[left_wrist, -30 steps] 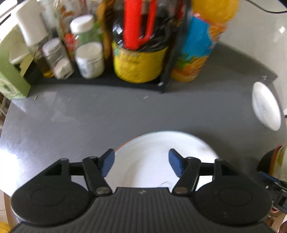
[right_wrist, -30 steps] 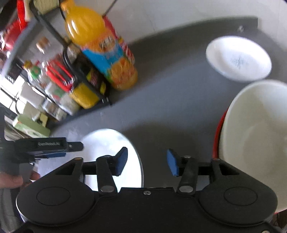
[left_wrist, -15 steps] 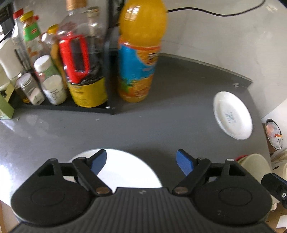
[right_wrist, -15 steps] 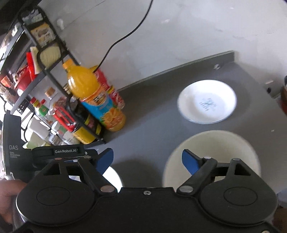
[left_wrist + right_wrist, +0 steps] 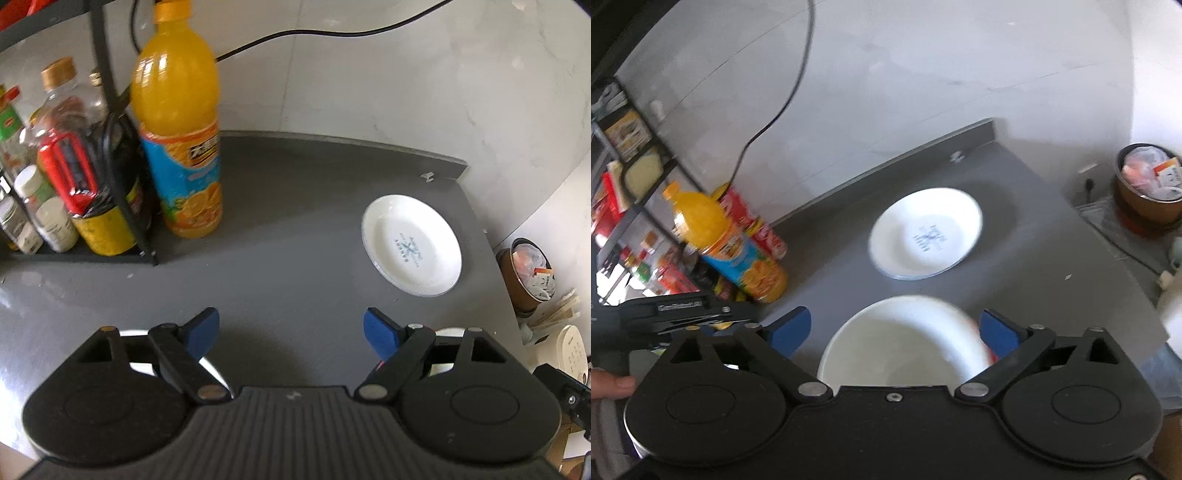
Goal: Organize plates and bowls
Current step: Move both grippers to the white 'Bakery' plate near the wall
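Note:
A white plate (image 5: 412,245) with dark print in its middle lies at the far right of the grey counter (image 5: 288,266). In the right wrist view this plate (image 5: 925,234) sits beyond a white bowl (image 5: 901,339) with a red outside. My right gripper (image 5: 894,332) hangs open above the bowl, holding nothing. My left gripper (image 5: 291,334) is open and empty over bare counter. A second white plate (image 5: 140,367) shows only as slivers under its left finger. The bowl's rim (image 5: 447,332) peeks out under its right finger.
An orange juice bottle (image 5: 177,147) stands at the back left beside a black rack (image 5: 122,206) packed with bottles and jars. A brown tub of rubbish (image 5: 1148,184) sits past the counter's right edge. A hand (image 5: 609,384) holds the left gripper (image 5: 672,314).
Both grippers have lifted and pulled back from the counter, and their jaws have opened wider. The near plate has slid under the left gripper body, and the bowl now lies beneath the right gripper.

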`<state>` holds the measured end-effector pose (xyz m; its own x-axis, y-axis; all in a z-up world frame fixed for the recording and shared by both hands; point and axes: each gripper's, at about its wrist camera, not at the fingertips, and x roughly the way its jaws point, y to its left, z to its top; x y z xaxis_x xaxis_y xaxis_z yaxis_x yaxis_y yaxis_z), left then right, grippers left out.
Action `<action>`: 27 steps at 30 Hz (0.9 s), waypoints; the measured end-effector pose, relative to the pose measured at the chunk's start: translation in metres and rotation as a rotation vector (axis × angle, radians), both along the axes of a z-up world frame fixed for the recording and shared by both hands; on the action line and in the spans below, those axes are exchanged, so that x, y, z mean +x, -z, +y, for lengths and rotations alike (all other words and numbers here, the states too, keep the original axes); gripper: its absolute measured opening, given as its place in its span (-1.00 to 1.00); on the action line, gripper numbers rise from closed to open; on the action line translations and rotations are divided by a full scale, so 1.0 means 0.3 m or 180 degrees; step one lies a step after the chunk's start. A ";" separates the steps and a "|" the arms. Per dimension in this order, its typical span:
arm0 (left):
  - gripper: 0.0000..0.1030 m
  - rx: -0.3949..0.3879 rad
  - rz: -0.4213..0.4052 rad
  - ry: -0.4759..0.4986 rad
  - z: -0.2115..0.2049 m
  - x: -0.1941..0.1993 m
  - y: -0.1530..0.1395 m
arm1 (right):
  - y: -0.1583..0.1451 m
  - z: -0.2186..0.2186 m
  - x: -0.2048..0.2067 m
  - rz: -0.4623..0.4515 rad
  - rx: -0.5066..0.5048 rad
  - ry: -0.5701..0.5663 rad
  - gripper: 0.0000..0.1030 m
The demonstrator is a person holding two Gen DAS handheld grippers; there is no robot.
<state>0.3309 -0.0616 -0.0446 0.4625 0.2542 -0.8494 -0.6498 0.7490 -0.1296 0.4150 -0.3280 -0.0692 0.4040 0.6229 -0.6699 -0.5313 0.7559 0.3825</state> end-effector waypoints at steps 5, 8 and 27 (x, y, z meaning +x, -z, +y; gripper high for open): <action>0.63 0.0022 -0.0084 0.0114 0.007 0.075 0.011 | 0.026 -0.024 0.071 0.0013 0.0005 0.0125 0.93; 0.63 0.0010 -0.0121 0.0199 0.017 0.118 0.029 | 0.041 -0.005 0.107 -0.0017 -0.0058 0.0069 0.93; 0.57 -0.0405 -0.0238 0.0377 0.087 0.421 0.180 | 0.163 0.107 0.418 0.0347 -0.0188 0.0206 0.47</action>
